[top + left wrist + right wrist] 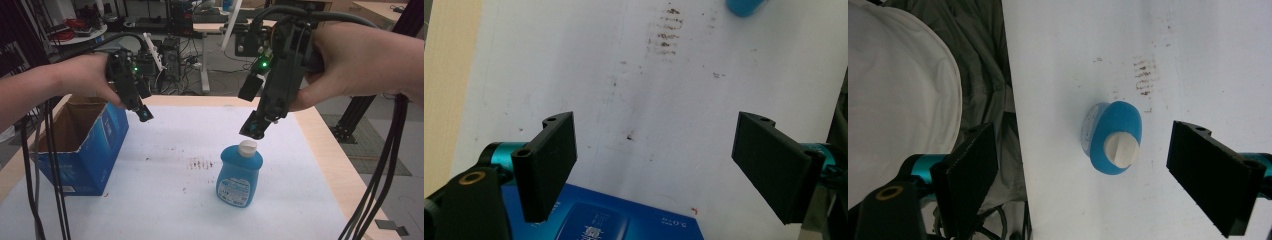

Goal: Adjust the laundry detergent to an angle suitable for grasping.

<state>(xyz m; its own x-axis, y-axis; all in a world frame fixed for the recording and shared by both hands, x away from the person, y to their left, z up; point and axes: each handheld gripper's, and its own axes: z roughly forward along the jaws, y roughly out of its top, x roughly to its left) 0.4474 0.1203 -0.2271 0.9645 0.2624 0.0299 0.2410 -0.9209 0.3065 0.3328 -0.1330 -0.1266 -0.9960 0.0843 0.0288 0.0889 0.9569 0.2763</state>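
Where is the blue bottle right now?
The blue bottle stands upright on the white table cover, right of the open blue box, just below the right hand-held gripper.

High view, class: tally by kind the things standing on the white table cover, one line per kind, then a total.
Blue bottle with a white cap: 1
Open blue cardboard box: 1
Total: 2

The left gripper view's edge crops the blue bottle (745,6).
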